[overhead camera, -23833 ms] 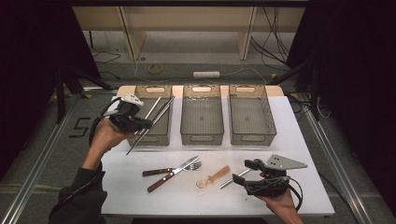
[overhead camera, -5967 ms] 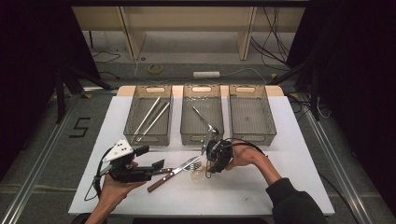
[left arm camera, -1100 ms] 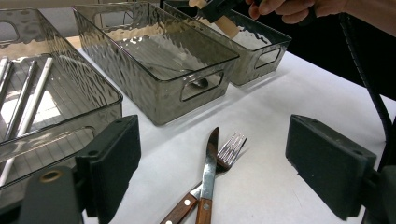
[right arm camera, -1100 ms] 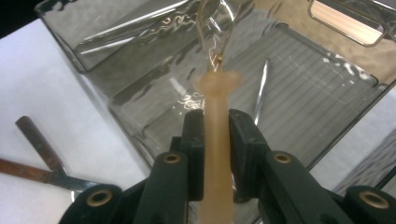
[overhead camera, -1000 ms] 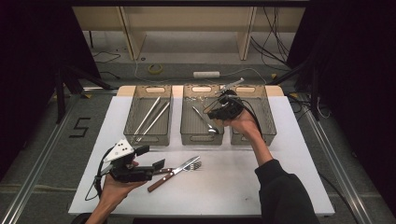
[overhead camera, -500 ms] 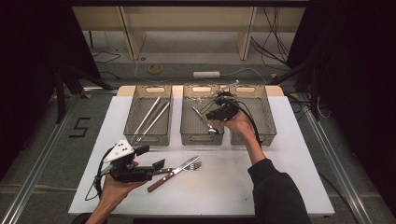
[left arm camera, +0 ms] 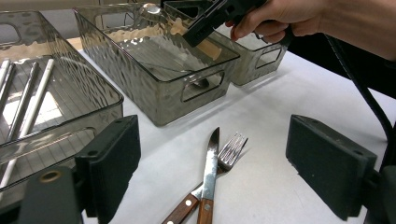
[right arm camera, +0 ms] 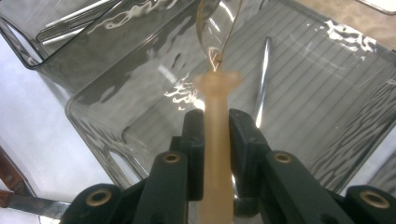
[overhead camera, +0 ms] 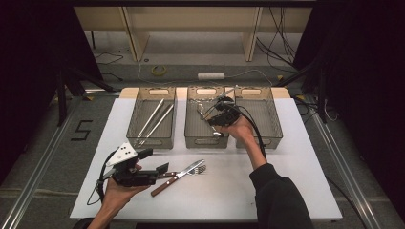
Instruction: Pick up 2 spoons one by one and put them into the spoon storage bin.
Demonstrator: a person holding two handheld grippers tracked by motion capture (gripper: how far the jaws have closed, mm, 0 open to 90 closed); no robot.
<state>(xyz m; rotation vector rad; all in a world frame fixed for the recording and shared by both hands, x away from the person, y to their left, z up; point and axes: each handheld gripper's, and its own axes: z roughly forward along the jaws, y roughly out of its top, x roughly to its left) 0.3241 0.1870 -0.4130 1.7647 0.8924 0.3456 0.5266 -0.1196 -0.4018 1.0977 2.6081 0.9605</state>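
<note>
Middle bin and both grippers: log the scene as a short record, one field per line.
right gripper: shut on the wooden-handled spoon, over the middle bin
middle bin contents: one metal utensil lying on the ribbed floor
left gripper: jaws open, nothing between them, low over the table
on the table: knife and fork, crossing, both with brown handles
left bin: long metal pieces
right bin: no contents visible
</note>
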